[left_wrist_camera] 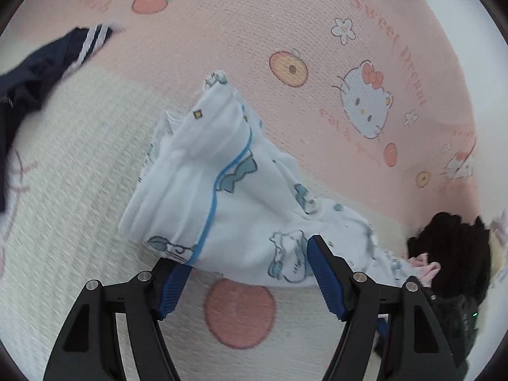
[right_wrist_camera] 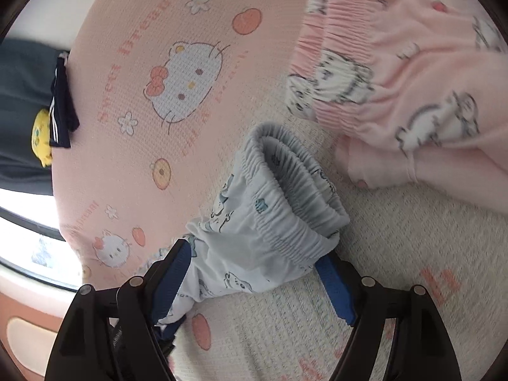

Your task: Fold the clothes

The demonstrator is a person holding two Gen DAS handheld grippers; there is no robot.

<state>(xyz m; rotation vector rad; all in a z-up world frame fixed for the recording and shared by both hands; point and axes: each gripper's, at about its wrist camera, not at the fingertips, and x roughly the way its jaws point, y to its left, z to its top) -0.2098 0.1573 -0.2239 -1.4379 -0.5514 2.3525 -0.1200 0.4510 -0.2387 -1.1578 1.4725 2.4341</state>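
White pyjama trousers (left_wrist_camera: 222,190) with blue cartoon print and blue piping lie bunched on the pink and cream Hello Kitty bed cover (left_wrist_camera: 222,25). My left gripper (left_wrist_camera: 247,273) is open, its blue pads on either side of the trousers' near edge, not closed on it. In the right wrist view the trousers' gathered elastic waistband (right_wrist_camera: 285,184) stands up between the fingers of my right gripper (right_wrist_camera: 254,279), which is open around the cloth. At the right edge of the left wrist view, a hand (left_wrist_camera: 425,270) in a black sleeve shows.
Pink pyjama trousers (right_wrist_camera: 412,73) with white cartoon print lie at the upper right. A navy garment (left_wrist_camera: 47,63) with white stripes lies at the far left. A navy striped piece (right_wrist_camera: 62,104) and a yellow toy (right_wrist_camera: 41,139) sit at the bed's edge.
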